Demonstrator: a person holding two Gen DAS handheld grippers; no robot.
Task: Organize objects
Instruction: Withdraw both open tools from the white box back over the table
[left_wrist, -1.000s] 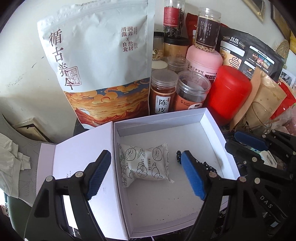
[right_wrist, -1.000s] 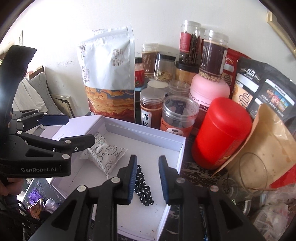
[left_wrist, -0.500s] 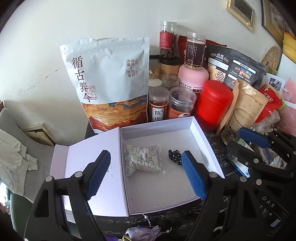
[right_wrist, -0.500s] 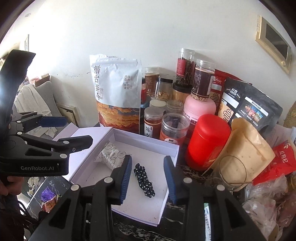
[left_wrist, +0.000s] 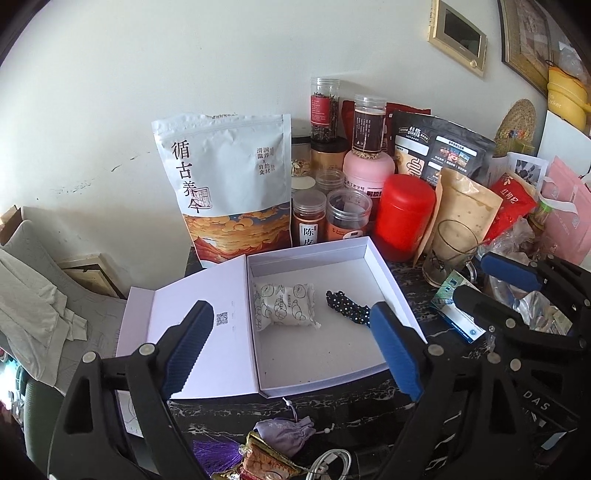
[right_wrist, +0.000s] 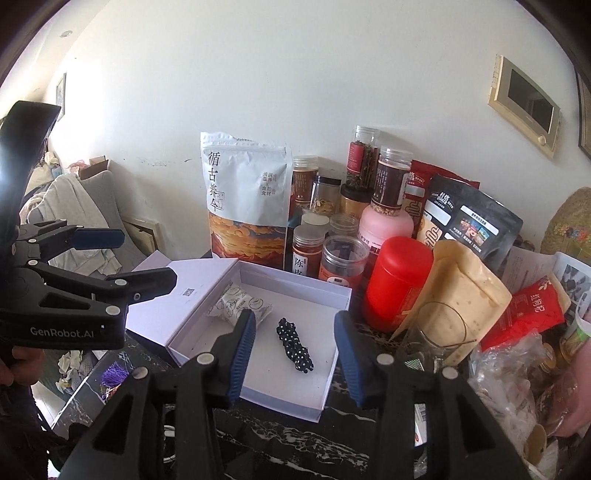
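The white box (left_wrist: 384, 280) lay open on the dark tabletop (left_wrist: 369, 406), with its lid (left_wrist: 192, 317) folded flat out to one side so things could be dropped straight in. Inside it, the snack packet (left_wrist: 284, 305) lay near the lid side of the box. The black dotted hair tie (left_wrist: 347, 308) lay next to the packet, in the middle of the box, not touching it. Both sat flat on the box floor, so it looked like they had been put away there on purpose.

The hair tie was long and thin. In the right wrist view its long side ran from the far wall of the box toward the near wall, tilted a bit sideways (right_wrist: 294, 345).

The left gripper (left_wrist: 291, 354) hung above the near edge of the box with its jaws wide apart and nothing between them. The right gripper (right_wrist: 295, 358) also hung over the near edge. Its jaws had just been opening, and they stood apart with the hair tie lying loose below them, not pinched.

The jars and bags stood crowded behind the box, by the wall. A red canister (left_wrist: 402, 216) stood just beside the far corner of the box.
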